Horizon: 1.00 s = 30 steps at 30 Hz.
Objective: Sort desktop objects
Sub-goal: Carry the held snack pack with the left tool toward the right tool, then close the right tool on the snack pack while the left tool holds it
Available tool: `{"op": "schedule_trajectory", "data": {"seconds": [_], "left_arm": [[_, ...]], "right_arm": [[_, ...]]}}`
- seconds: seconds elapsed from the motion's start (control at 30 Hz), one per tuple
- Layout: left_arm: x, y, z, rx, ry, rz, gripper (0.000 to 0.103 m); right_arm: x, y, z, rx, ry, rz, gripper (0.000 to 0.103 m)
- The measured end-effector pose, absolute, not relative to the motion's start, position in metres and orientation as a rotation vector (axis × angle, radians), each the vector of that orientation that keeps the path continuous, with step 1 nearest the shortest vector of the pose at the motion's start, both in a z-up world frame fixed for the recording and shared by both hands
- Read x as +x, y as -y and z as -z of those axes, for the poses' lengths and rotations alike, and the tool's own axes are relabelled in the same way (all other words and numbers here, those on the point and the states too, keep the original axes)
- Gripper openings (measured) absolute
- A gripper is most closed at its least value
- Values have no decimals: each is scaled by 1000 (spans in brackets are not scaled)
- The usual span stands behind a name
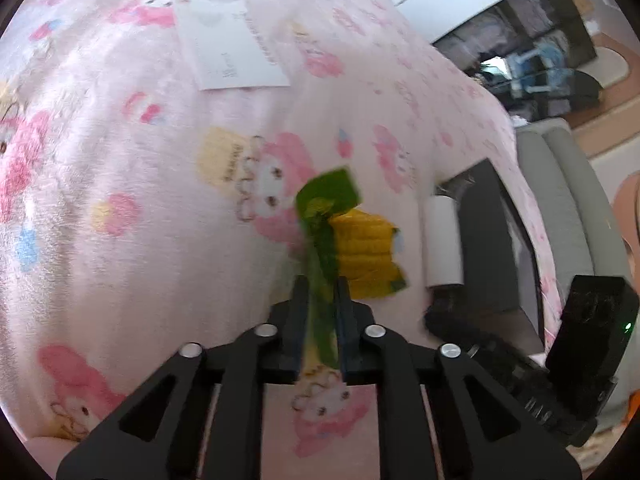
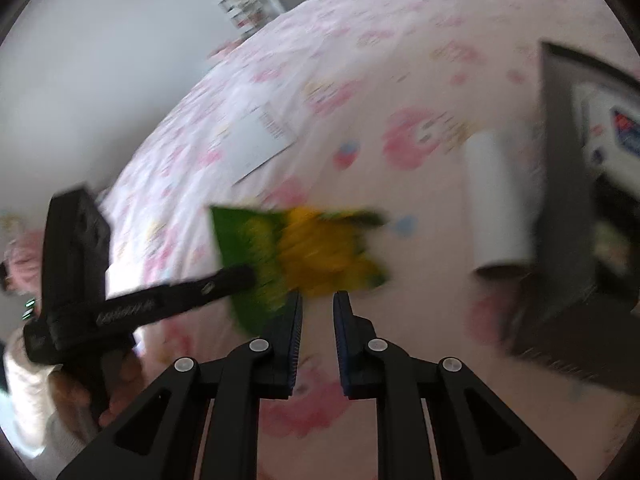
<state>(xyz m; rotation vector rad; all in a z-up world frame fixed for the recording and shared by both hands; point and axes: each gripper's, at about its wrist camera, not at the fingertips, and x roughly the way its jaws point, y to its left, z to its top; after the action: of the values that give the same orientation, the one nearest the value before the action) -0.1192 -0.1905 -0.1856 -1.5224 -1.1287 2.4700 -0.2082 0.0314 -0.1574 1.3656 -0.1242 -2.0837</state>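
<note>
Left wrist view: packet [image 1: 360, 248], green and yellow, printed with corn, pinched at its green end between the pads of the left tongs [image 1: 322, 284] and hanging over the pink blanket [image 1: 140, 200]; whether its far end rests on the cloth cannot be told. Judged light, thin and crinkly film, soft contents likely; creased where gripped. Slippery, so liable to slide from a shallow pinch. Best taken deep on the flat sealed edge, not on the bulging yellow middle.

Right tongs [image 2: 318, 300] closed to their narrowest and empty, tips just beneath the blurred packet.

White roll [image 1: 442, 240] lying just beside the packet, against a black box [image 1: 488, 240]. White card [image 1: 228, 48] well apart, farther up the blanket.
</note>
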Motion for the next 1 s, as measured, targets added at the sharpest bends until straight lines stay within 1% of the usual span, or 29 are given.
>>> {"op": "schedule_trajectory", "data": {"seconds": [0.1, 0.17, 0.23, 0.3, 0.33, 0.43, 0.47, 0.53, 0.67, 0.87, 0.93, 1.0], "left_arm": [[-127, 191, 196, -1571, 1161, -2446, 15], [-129, 191, 200, -1586, 1173, -2442, 17], [-131, 191, 203, -1592, 1180, -2438, 17], [-132, 191, 204, -1599, 1176, -2438, 17], [-132, 192, 205, -1606, 1178, -2429, 17], [-135, 191, 208, -1603, 1196, -2382, 16], [-134, 191, 208, -1579, 1211, -2357, 16], [-134, 188, 205, -1548, 1216, -2335, 16], [-134, 177, 195, -1531, 1120, -2361, 16], [-112, 168, 176, -1448, 1095, -2322, 16], [-112, 176, 178, -1443, 1147, -2347, 17], [-117, 187, 186, -1451, 1244, -2322, 17]], "right_arm": [[-226, -22, 164, 1386, 130, 2086, 17], [-236, -14, 171, 1399, 111, 2102, 23], [-244, -5, 179, 1416, 84, 2129, 24], [-248, -3, 188, 1436, 99, 2120, 28], [-250, -5, 191, 1449, 149, 2086, 29], [-253, -11, 202, 1480, 290, 1986, 29], [-252, -13, 201, 1481, 295, 1985, 29], [-246, -17, 197, 1482, 270, 2004, 29], [-228, -26, 193, 1496, 252, 1993, 29], [-199, -35, 181, 1487, 228, 1969, 29], [-192, -36, 177, 1484, 223, 1952, 29], [-191, -34, 175, 1479, 164, 1990, 29]]}}
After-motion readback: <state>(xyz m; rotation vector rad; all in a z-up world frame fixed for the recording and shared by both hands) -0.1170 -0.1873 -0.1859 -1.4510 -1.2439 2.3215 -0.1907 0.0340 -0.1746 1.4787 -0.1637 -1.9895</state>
